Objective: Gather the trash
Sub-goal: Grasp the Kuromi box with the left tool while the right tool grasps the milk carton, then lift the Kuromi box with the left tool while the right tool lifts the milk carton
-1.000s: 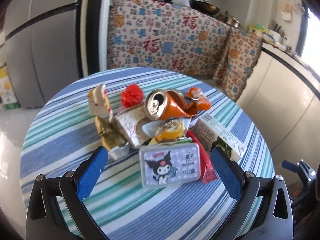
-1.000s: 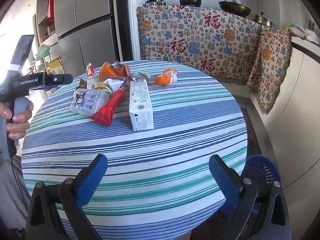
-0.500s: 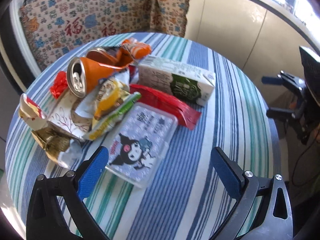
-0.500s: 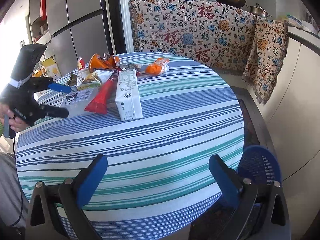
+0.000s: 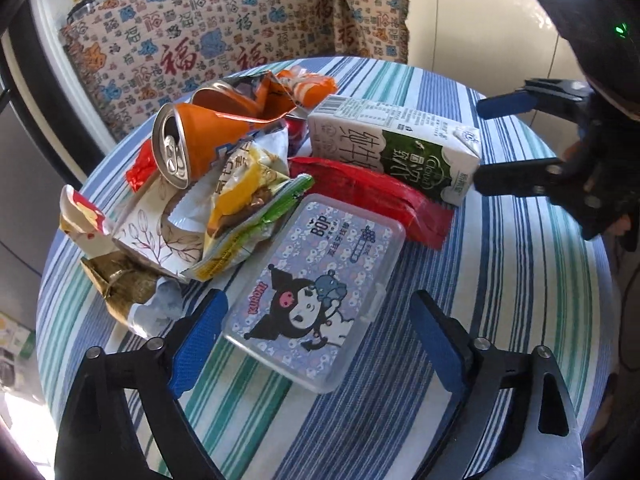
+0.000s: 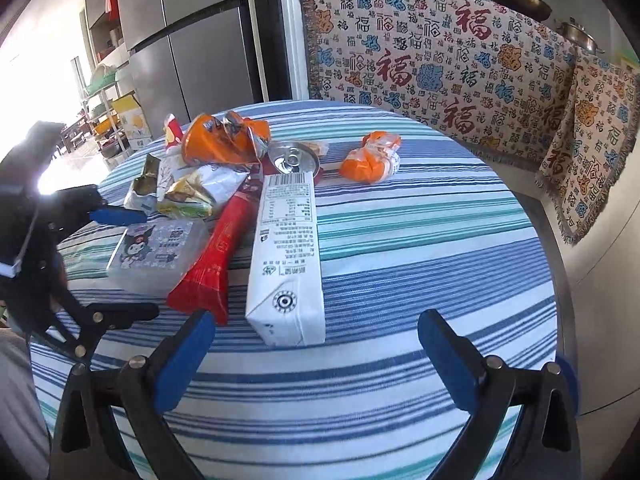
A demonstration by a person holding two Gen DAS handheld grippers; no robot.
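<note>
Left wrist view: left gripper (image 5: 316,332), jaws closing from full spread, had dropped to straddle the plastic box (image 5: 316,296) on the striped table (image 5: 500,320); pads not yet touching.

Right wrist view: right gripper (image 6: 316,354), also narrowing, had advanced to the milk carton (image 6: 286,256); nothing gripped. Both pickups imminent.

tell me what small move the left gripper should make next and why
Probably ease the left gripper forward and down: its jaws are closing and already straddle the near end of the plastic box, but the pads are not yet touching it.
</note>
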